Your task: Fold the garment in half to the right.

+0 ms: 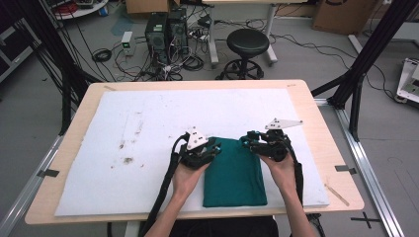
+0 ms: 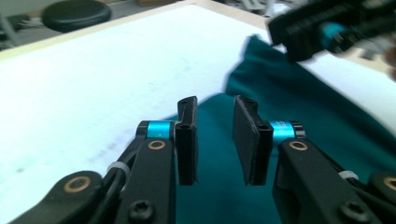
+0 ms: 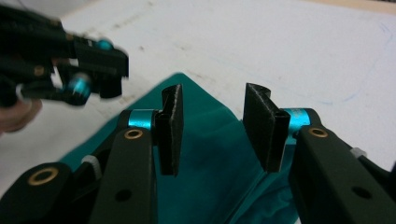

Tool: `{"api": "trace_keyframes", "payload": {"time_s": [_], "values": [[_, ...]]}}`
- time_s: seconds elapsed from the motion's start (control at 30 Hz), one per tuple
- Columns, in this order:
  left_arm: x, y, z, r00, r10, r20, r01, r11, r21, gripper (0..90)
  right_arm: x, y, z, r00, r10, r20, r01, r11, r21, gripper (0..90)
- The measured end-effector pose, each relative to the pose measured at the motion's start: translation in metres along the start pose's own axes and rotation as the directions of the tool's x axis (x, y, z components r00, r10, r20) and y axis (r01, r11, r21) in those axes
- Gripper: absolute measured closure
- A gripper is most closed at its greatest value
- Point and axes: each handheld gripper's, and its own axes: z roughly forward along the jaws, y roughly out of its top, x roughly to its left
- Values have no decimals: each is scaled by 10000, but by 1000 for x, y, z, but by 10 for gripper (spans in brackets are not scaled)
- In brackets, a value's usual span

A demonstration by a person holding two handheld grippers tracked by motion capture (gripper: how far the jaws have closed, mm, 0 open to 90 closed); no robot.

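Where the folded green cloth [image 1: 234, 173] lies, near the front edge of the surface [image 1: 316, 118], a white sheet [image 1: 148, 123] with a few dark stains covers the light wood. Beyond stand one black stool [image 1: 247, 43], two computer towers [image 1: 165, 29] and loose cables on a grey floor. One left hand-held gripper [image 1: 213, 146] and one right hand-held gripper [image 1: 245, 142] sit at the cloth's two far corners, both with jaws apart and empty above the fabric.

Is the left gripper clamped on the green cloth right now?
No, the left gripper stands open over the green cloth, with nothing pinched between its jaws.
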Motion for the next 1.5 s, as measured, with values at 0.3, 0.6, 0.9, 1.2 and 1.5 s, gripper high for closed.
{"api": "trace_keyframes", "payload": {"time_s": [0.3, 0.6, 0.9, 1.2, 1.5], "values": [[23, -12, 26, 9981, -508, -362, 539, 9944, 912, 716, -28, -20, 10, 9876, 803, 1349, -957, 9891, 1118, 588], [26, -12, 25, 9962, -529, -692, 597, 9931, 1009, 676, -36, -28, 16, 9853, 886, 1462, -1130, 9794, 1675, 586], [32, -15, 32, 9926, -957, -743, 1020, 9910, 862, 674, -33, -21, 17, 9727, 940, 2121, -1153, 9892, 901, 590], [33, -19, 37, 9918, -780, -1014, 911, 9871, 1318, 620, -42, -29, 29, 9577, 1130, 2645, -1583, 9748, 1570, 573], [18, -9, -3, 9999, -115, -30, 116, 9995, 296, 533, -27, -29, 0, 9660, 1170, 2305, -1332, 9895, 562, 481]]}}
